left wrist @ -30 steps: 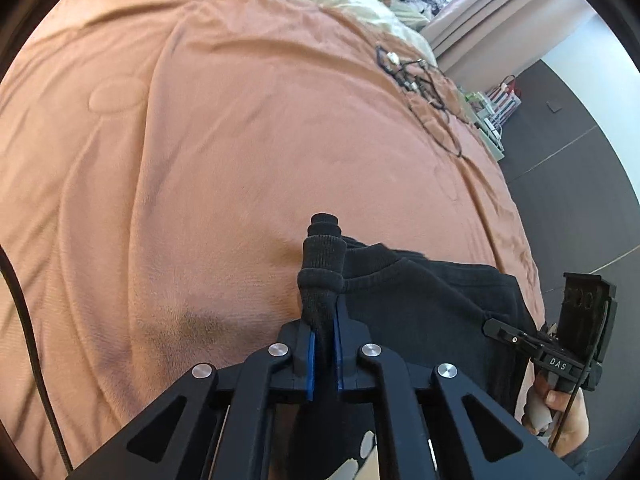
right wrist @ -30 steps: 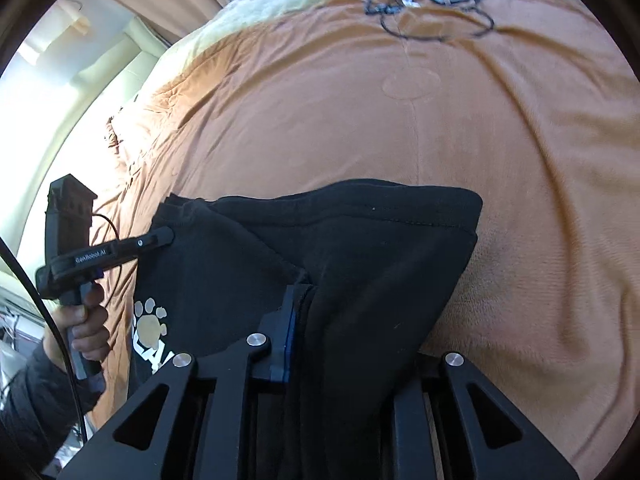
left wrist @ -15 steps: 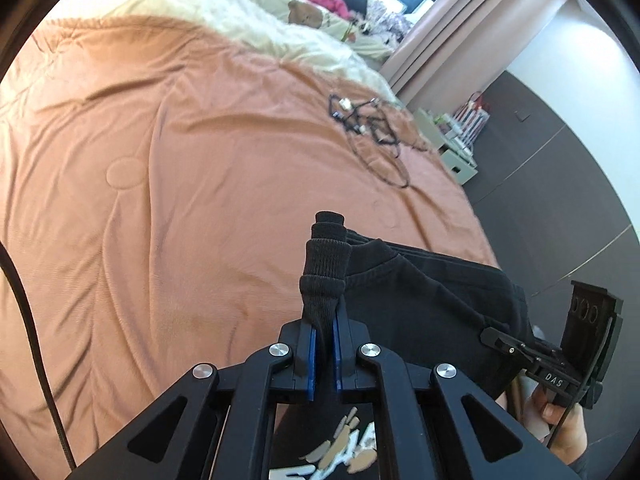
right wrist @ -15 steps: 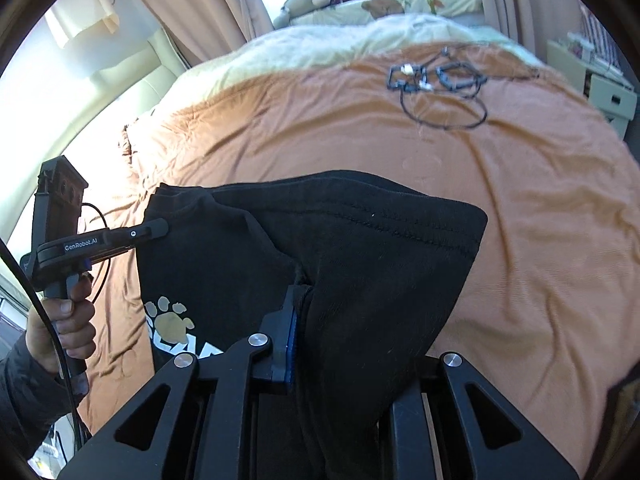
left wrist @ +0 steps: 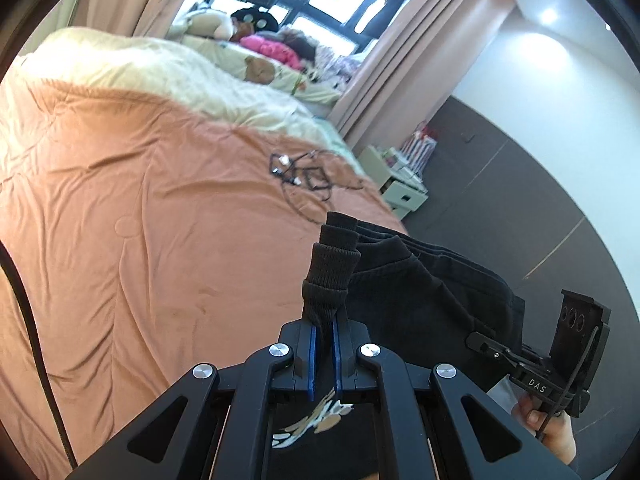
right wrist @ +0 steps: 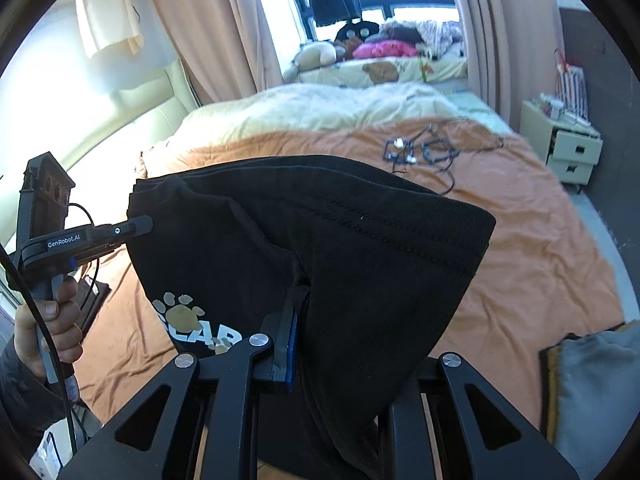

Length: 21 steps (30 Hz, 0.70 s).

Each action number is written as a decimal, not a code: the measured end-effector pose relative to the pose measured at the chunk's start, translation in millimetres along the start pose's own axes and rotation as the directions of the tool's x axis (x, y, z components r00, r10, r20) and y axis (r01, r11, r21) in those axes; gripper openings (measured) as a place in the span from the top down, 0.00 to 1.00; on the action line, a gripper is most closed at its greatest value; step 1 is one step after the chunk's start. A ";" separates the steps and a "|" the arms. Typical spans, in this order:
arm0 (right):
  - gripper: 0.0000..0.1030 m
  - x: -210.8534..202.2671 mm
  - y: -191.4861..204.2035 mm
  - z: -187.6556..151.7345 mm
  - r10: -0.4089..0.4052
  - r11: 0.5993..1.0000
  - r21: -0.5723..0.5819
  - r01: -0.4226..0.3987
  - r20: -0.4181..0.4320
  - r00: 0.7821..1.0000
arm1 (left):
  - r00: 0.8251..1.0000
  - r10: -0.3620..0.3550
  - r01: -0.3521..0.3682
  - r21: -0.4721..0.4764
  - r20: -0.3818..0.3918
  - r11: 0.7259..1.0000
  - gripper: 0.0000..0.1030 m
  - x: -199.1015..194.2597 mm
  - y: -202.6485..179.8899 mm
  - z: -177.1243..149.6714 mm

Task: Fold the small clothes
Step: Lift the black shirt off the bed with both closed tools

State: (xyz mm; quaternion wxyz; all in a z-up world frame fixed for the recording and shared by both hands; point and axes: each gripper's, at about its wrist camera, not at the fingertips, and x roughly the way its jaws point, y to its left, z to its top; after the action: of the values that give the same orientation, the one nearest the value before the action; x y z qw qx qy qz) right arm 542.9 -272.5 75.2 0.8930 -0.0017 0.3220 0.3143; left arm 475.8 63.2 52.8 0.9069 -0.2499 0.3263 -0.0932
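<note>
Black ribbed cuff (left wrist: 330,276) stands pinched between the blue pads of the left claw (left wrist: 324,334), clenched on it, the cuff sticking up just past the tips. From there the black sweatshirt (left wrist: 420,296) runs right to the right claw (left wrist: 486,346), whose tips are buried in the cloth. In the right wrist view the right claw (right wrist: 298,308) is clenched on a thick fold; only the left blue pad shows, the other side draped over. The sweatshirt (right wrist: 320,240) hangs stretched between both claws, its paw print (right wrist: 180,314) facing down-left, with the left claw (right wrist: 140,226) gripping its far corner. Since a second ago both claws have risen: the sweatshirt then lay near the orange bedspread (left wrist: 140,240), and now it is held well above it, with window and curtains come into view. Cables (left wrist: 304,176) lie on the bedspread beyond.
</note>
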 end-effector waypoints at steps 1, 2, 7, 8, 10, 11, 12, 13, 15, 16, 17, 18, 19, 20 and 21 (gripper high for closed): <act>0.88 -17.3 6.5 -3.1 -0.009 1.000 -0.006 0.009 0.014 1.000 | 1.000 -0.008 0.008 0.004 0.009 1.000 0.94 -8.7 -6.7 -0.2; 0.88 -27.8 10.4 -5.2 -0.015 1.000 -0.013 0.015 0.023 1.000 | 1.000 -0.015 0.015 0.008 0.015 1.000 0.94 -15.6 -12.5 -0.6; 0.88 -92.0 28.4 -17.9 -0.062 0.998 -0.018 0.064 0.075 0.995 | 0.997 -0.059 0.057 0.039 0.042 0.998 0.94 -52.7 -47.6 -2.1; 0.88 -106.5 30.7 -20.8 -0.071 0.997 -0.014 0.072 0.087 0.994 | 0.997 -0.067 0.066 0.041 0.043 0.997 0.94 -57.0 -51.6 -1.7; 0.88 -136.0 35.8 -27.5 -0.087 0.996 -0.009 0.088 0.110 0.990 | 0.995 -0.091 0.089 0.046 0.047 0.995 0.94 -70.4 -66.2 -4.3; 0.88 -149.1 37.9 -30.2 -0.097 0.995 -0.007 0.099 0.119 0.988 | 0.993 -0.105 0.102 0.051 0.050 0.993 0.94 -77.2 -74.9 -5.2; 0.88 -160.9 40.1 -33.9 -0.107 0.994 -0.008 0.109 0.125 0.986 | 0.991 -0.121 0.118 0.056 0.054 0.991 0.94 -83.5 -83.7 -5.9; 0.88 -178.3 43.3 -38.6 -0.120 0.992 -0.010 0.122 0.132 0.984 | 0.989 -0.139 0.135 0.064 0.056 0.989 0.94 -89.6 -94.5 -7.0; 0.88 -200.6 49.4 -46.9 -0.136 0.990 -0.010 0.138 0.129 0.982 | 0.985 -0.166 0.162 0.073 0.047 0.984 0.94 -97.6 -110.3 -10.3; 0.88 -213.0 51.8 -52.6 -0.149 0.988 -0.010 0.151 0.126 0.981 | 0.981 -0.190 0.187 0.075 0.032 0.979 0.94 -101.0 -121.7 -12.5; 0.88 -224.4 54.3 -57.8 -0.172 0.985 -0.007 0.174 0.127 0.977 | 0.977 -0.211 0.208 0.081 0.025 0.975 0.94 -104.5 -132.3 -15.7; 0.88 -235.0 56.4 -62.1 -0.183 0.983 -0.003 0.185 0.130 0.974 | 0.974 -0.226 0.223 0.089 0.023 0.971 0.94 -107.1 -140.0 -18.0; 0.88 -251.4 58.8 -69.7 -0.190 0.982 0.007 0.191 0.137 0.972 | 0.970 -0.244 0.241 0.102 0.018 0.965 0.94 -110.0 -149.9 -22.0; 0.88 -263.3 60.5 -75.9 -0.196 0.981 0.011 0.196 0.143 0.970 | 0.966 -0.257 0.254 0.112 0.013 0.961 0.94 -112.1 -158.9 -25.8; 0.88 -277.5 62.6 -83.8 -0.205 0.979 0.010 0.205 0.151 0.967 | 0.962 -0.272 0.270 0.124 0.005 0.955 0.94 -113.6 -169.8 -31.0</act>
State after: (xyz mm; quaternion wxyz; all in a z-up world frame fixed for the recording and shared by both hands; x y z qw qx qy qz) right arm 294.4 -395.0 181.2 0.9425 -0.0137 0.2506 0.2205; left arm 367.5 -56.9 181.5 0.9027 -0.2372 0.2724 -0.2336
